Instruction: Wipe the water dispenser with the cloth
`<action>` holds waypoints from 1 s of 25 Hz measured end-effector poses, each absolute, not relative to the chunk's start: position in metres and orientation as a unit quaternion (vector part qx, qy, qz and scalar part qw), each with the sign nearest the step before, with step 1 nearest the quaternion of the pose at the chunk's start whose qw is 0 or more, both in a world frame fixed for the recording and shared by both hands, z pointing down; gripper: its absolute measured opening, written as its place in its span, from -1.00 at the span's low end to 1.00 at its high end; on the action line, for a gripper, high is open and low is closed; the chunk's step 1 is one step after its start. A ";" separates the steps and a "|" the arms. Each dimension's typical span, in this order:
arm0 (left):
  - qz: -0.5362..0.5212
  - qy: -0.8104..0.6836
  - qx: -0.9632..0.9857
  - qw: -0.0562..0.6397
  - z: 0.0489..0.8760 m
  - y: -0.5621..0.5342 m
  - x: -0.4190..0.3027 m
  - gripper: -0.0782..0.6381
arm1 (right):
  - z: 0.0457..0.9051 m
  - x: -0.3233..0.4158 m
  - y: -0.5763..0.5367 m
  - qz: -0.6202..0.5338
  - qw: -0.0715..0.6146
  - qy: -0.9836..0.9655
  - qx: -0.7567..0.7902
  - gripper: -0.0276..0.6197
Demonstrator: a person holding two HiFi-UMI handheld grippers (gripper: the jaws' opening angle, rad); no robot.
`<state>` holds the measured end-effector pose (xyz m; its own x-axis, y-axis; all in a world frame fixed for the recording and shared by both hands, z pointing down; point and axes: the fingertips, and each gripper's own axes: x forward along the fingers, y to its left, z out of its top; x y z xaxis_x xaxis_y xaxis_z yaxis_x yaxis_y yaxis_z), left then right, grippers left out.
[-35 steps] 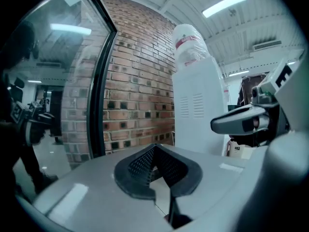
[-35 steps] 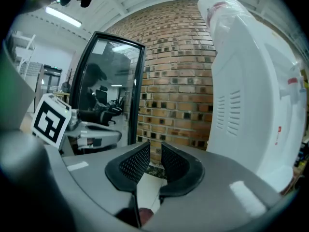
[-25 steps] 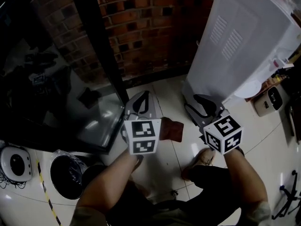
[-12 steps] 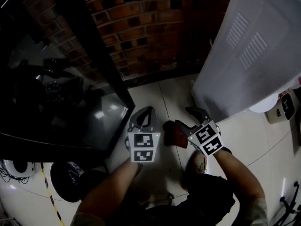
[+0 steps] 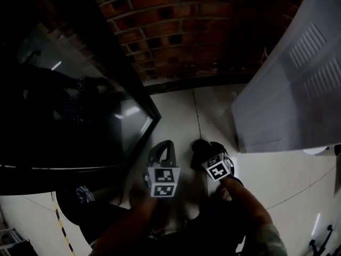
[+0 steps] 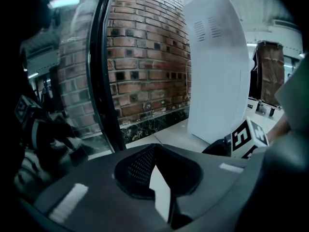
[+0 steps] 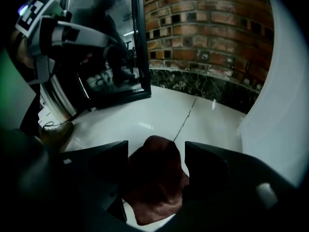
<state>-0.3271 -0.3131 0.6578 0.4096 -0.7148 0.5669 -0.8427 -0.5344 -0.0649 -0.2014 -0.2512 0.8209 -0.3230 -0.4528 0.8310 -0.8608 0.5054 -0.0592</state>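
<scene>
Your right gripper [image 7: 156, 151] has just spread its jaws wide and grips nothing yet. The crumpled dark-red cloth [image 7: 153, 180] lies on the pale tiled floor [image 7: 159, 112], straight between them. Sink lower, bracket the thick fold, then squeeze. The tall white plastic water dispenser [image 7: 285, 120] stands just right of it. Your left gripper [image 5: 167, 144] is clenched empty.

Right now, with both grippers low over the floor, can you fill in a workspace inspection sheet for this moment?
Surface: glossy white tiled floor, one seam running across it.
Job's things: dark reddish-brown cloth crumpled on the floor; tall white plastic water dispenser at right, apart from the cloth.
Clutter: yellow-and-black striped tape at lower left; nothing else made out.
Grippers: left gripper shut, nothing held; right gripper has just been opening, jaws wide either side of the cloth, not pressing it.
Cables: nothing seen.
Surroundings: red brick wall; black-framed glass door at left.
</scene>
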 end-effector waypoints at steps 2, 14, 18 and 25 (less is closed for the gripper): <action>0.282 -0.474 0.825 0.119 0.660 -0.314 -0.337 -0.78 | 0.843 -0.199 -0.250 0.265 0.418 -0.760 0.421 0.27; 0.298 -0.457 0.830 0.117 0.658 -0.309 -0.330 -0.78 | 0.890 -0.201 -0.234 0.273 0.483 -0.741 0.379 -0.38; 0.293 -0.462 0.830 0.105 0.644 -0.315 -0.327 -0.78 | 0.867 -0.187 -0.238 0.279 0.465 -0.733 0.410 -0.56; 0.245 -0.477 0.838 0.107 0.581 -0.317 -0.320 -0.78 | 0.752 -0.167 -0.256 0.250 0.355 -0.744 0.508 -0.58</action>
